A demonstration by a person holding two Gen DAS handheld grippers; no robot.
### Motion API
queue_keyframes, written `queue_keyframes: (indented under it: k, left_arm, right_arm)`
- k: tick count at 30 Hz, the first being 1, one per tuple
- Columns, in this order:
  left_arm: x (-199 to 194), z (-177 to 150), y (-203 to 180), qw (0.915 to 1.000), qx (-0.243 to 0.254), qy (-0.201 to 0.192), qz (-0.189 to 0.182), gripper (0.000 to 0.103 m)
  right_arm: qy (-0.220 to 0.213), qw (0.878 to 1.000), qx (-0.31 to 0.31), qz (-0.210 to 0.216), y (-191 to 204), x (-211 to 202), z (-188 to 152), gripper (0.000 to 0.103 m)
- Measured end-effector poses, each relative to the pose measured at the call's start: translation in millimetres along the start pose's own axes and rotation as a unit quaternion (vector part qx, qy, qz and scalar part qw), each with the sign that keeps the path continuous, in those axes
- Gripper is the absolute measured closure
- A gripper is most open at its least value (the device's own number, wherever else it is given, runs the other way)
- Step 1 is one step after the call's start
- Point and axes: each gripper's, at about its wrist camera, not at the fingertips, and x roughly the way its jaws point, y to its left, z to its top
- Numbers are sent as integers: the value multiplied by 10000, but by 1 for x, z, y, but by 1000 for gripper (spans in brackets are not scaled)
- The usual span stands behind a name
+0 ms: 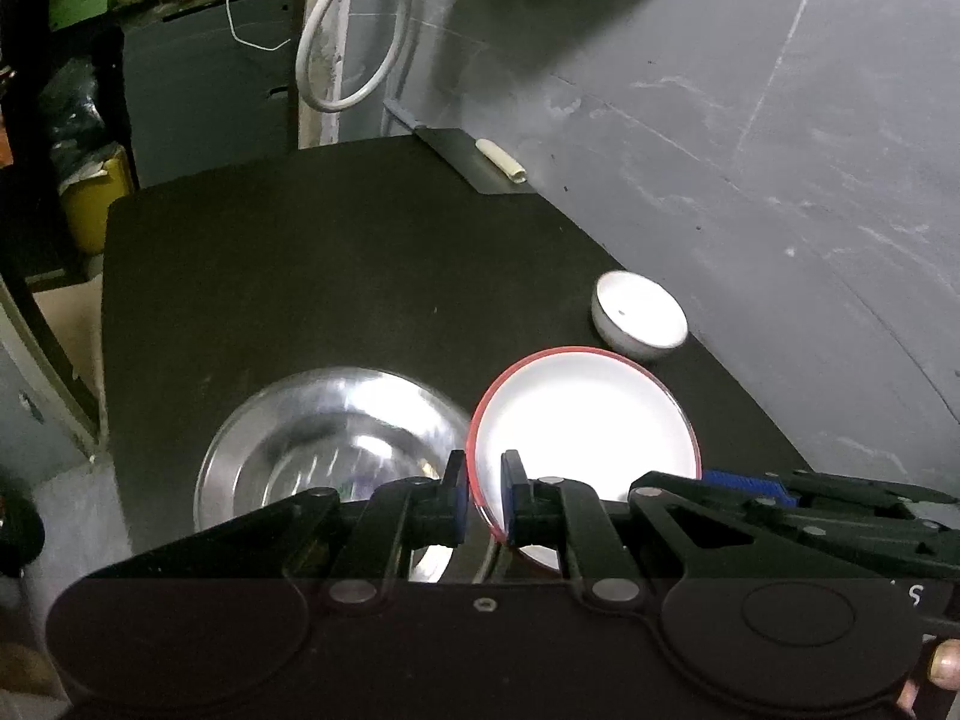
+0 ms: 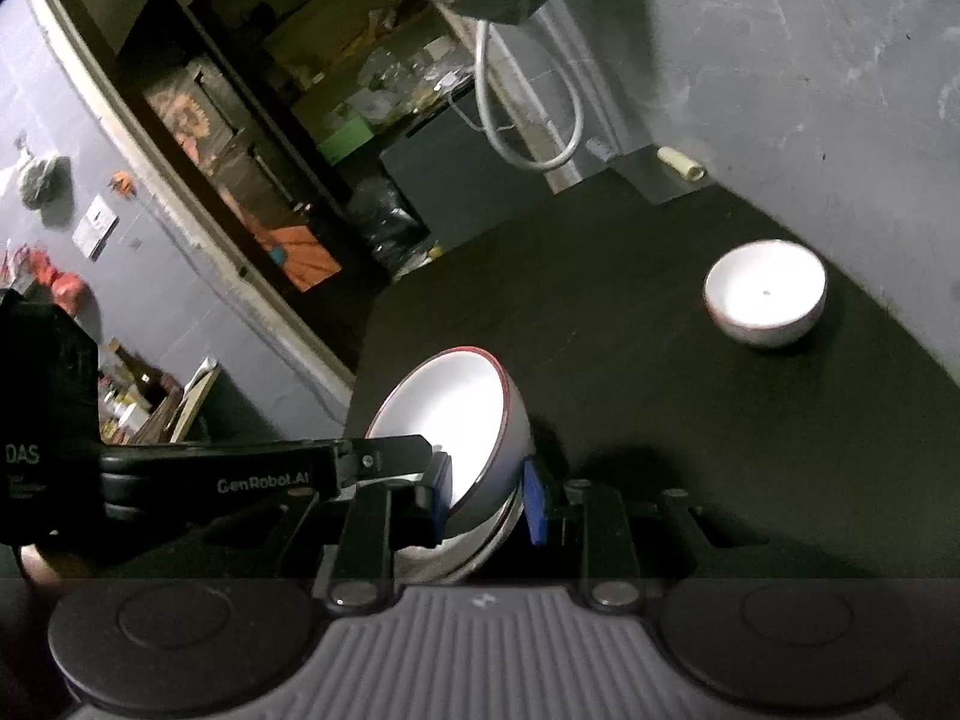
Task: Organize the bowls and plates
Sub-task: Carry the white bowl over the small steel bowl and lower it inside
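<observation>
Left gripper (image 1: 485, 483) clamped on near rim of red-rimmed white plate (image 1: 585, 420), plate tilted, lifted above black table (image 1: 336, 276) near its right edge. Right gripper (image 2: 489, 495) clamped on wall of red-rimmed white bowl (image 2: 447, 420), tipped on its side, empty, more white rims stacked under it between the jaws. Other gripper's arm across the left of the right wrist view, "GenRobot.AI" legible on it; "DAS" on the black body further left. Steel bowl (image 1: 324, 444) on the table just left of the plate, empty, reflections only. Small white bowl (image 1: 639, 313) upright at the right table edge beside the grey wall (image 1: 780, 150), empty. Cream tube-like object (image 1: 501, 159) on a grey sheet at the far right corner. White cable loop (image 1: 354, 30) hanging behind.
</observation>
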Motion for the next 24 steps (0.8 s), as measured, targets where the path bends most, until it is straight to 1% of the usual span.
queue_keyframes:
  k: [6, 12, 18, 24]
  left_arm:
    - [-32, -33, 8, 9999, -119, -18, -82, 92]
    - [-53, -64, 16, 9996, -231, 87, -111, 92]
    - [-61, -88, 23, 9991, -336, 247, -104, 92]
    - [-62, -100, 27, 9984, -400, 383, -118, 92]
  right_arm:
    - [281, 9995, -130, 75, 23, -19, -35, 75]
    - [531, 9980, -322, 118, 44, -29, -61, 75]
    - [741, 9961, -469, 63, 56, -32, -81, 75]
    - [901, 9946, -518, -23, 62, -30, -89, 75]
